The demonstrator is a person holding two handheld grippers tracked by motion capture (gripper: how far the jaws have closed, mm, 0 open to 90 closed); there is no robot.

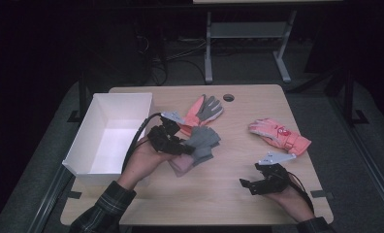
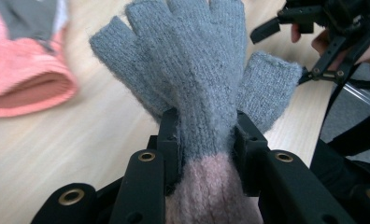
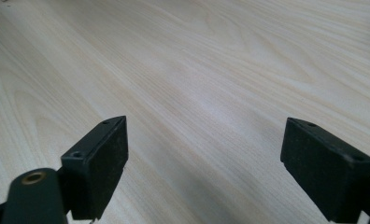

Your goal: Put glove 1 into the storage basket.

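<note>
A grey fingerless knit glove point(image 1: 203, 141) with a pale pink cuff hangs above the table middle, and my left gripper point(image 1: 173, 141) is shut on it. In the left gripper view the two black jaws pinch the grey glove point(image 2: 199, 84) just above its pink cuff, its finger stubs pointing away. My right gripper point(image 1: 248, 184) rests low near the table's front right with its jaws wide apart. The right gripper view has its fingertips point(image 3: 101, 158) over bare wood, with nothing between them. My right gripper point(image 2: 314, 28) also appears at the top right of the left gripper view.
A white open box point(image 1: 113, 133) stands at the table's left edge. A pink and grey glove point(image 1: 203, 110) lies at the back centre; its pink cuff point(image 2: 24, 79) shows in the left gripper view. Another pink glove point(image 1: 279, 135) lies at the right. A round cable hole point(image 1: 228, 97) sits near the far edge.
</note>
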